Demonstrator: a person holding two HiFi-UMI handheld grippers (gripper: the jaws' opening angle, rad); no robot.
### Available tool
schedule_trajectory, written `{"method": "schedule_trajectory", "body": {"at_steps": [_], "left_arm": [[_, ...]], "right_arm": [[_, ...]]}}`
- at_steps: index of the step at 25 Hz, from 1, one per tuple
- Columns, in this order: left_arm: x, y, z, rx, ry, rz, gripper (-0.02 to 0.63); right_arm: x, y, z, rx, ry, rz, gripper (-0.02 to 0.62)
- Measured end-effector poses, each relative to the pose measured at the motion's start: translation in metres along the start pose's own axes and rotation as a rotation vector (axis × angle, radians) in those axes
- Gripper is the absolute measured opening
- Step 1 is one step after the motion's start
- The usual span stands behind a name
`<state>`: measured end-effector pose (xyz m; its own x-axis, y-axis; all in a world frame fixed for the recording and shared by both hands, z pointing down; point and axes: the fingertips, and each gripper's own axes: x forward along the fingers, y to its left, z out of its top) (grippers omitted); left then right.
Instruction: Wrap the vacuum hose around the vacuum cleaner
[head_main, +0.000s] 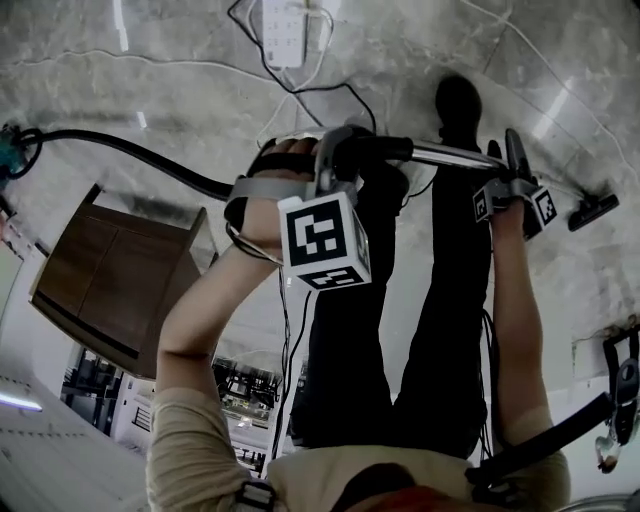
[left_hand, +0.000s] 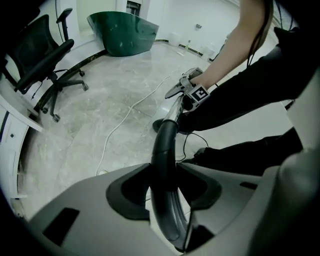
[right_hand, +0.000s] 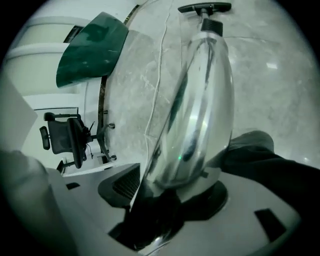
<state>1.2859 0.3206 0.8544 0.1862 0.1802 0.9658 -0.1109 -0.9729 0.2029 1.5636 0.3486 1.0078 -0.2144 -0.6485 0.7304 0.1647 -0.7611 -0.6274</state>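
Right, starting at the left: the vacuum hose (head_main: 130, 152) sweeps in from the edge, held up off the floor (head_main: 200, 90) and passing a brown cabinet (head_main: 110, 270). Its far end runs toward something teal that is cut off by the frame, so we cannot say where the vacuum cleaner itself sits. Moving in, the left tool (left_hand: 165, 175) is clamped onto the black curved handle (left_hand: 165, 145) where hose meets tube, with both pads snug against it, and that looks like a firm hold. Further right, the chrome wand (right_hand: 197, 100) runs on from that handle and lies between the jaws of the right tool (right_hand: 172, 195). Those jaws stand spread around the tube, and we don't see the pads biting on it. At the far right the floor head (head_main: 593, 210) rests on the floor at the wand's end. We judge this to be the very start of the job: the hose and wand are gathered up, and no loop that we can see is laid round the machine yet. Next, the right tool needs to close on the wand. Then both hands carry the lot toward the cleaner's body, feeding the hose in a loose curve and keeping it clear of the cords (head_main: 300, 95) on the floor.
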Motion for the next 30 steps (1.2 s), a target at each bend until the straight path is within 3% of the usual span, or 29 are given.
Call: {"method": "schedule_trajectory", "body": {"at_steps": [2,4,8,12,16,22,26,30], "left_arm": [[-0.009,-0.003,0.005,-0.005,-0.026,0.008,0.167],[-0.022,-0.008,0.01,0.003,-0.063,0.015,0.167],[-0.068,-0.01,0.007,0.027,-0.143,0.086,0.167],[-0.118,0.0,-0.01,-0.037,-0.187,0.145,0.17],[-0.172,-0.003,-0.023,-0.103,-0.247,0.175,0.179],[-0.259,-0.051,-0.043,-0.206,-0.35,0.12,0.193],[-0.33,-0.078,-0.049,-0.323,-0.451,0.108,0.201],[-0.388,-0.105,-0.066,-0.346,-0.436,0.159,0.201]], "right_arm": [[-0.007,0.003,0.003,0.022,-0.032,0.012,0.153],[-0.019,0.014,0.006,0.046,-0.06,0.064,0.127],[-0.045,0.053,-0.015,0.061,-0.017,0.2,0.115],[-0.054,0.111,-0.061,0.046,0.11,0.313,0.101],[-0.074,0.159,-0.1,0.02,0.178,0.344,0.097],[-0.138,0.205,-0.157,-0.048,0.266,0.36,0.097],[-0.172,0.255,-0.194,-0.12,0.332,0.388,0.098],[-0.195,0.301,-0.239,-0.184,0.424,0.41,0.098]]}}
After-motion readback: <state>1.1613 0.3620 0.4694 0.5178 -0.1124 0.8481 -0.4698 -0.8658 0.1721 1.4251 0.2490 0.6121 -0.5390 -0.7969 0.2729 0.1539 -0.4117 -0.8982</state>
